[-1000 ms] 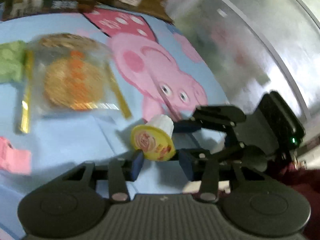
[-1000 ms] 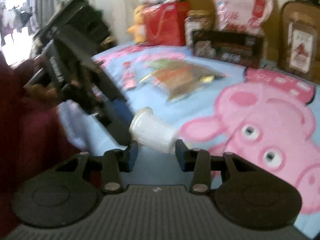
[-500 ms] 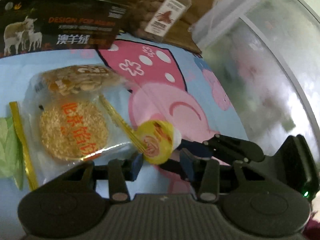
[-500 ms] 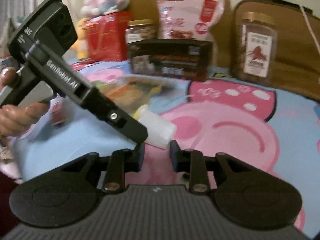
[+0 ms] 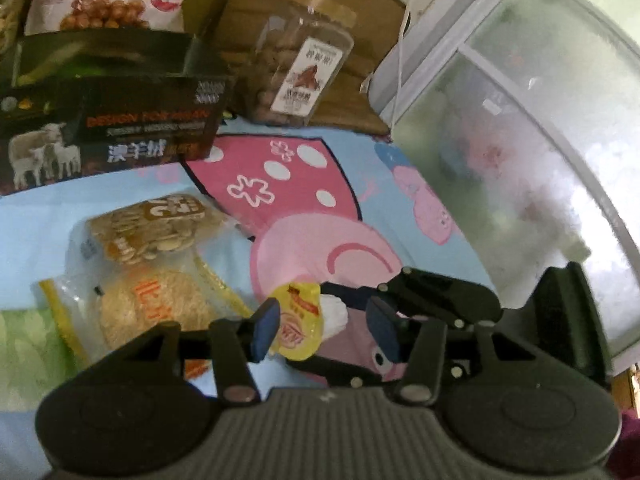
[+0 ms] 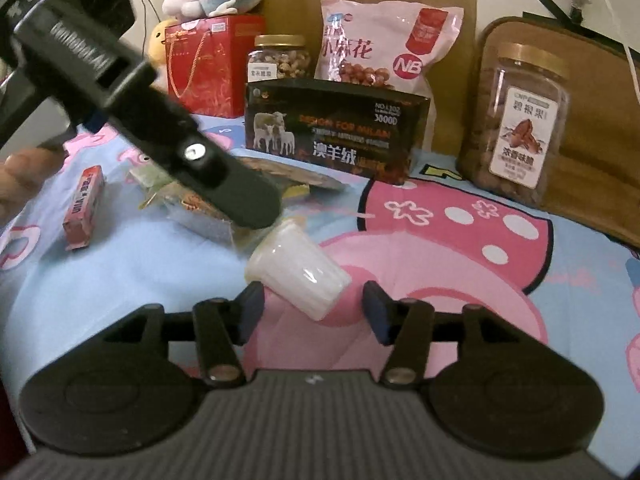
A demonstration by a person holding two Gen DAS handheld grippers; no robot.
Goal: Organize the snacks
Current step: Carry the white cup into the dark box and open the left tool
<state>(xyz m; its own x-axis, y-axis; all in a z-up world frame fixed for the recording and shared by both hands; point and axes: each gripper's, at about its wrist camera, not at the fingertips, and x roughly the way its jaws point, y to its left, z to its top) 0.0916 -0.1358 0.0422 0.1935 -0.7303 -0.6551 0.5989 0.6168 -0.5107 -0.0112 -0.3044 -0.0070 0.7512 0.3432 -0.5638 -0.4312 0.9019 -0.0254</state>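
Both grippers' jaws opening around one jelly cup (image 6: 298, 270). Left gripper (image 5: 324, 326) pad touches its yellow lid; right gripper (image 6: 312, 308) fingers clear. Cup lies tilted mid-bedsheet (image 6: 120, 264), beside cracker packets (image 5: 152, 272).

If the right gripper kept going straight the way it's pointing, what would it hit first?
Probably the white jelly cup, lying tilted between the opening fingers of the right gripper; behind it sits the left gripper.
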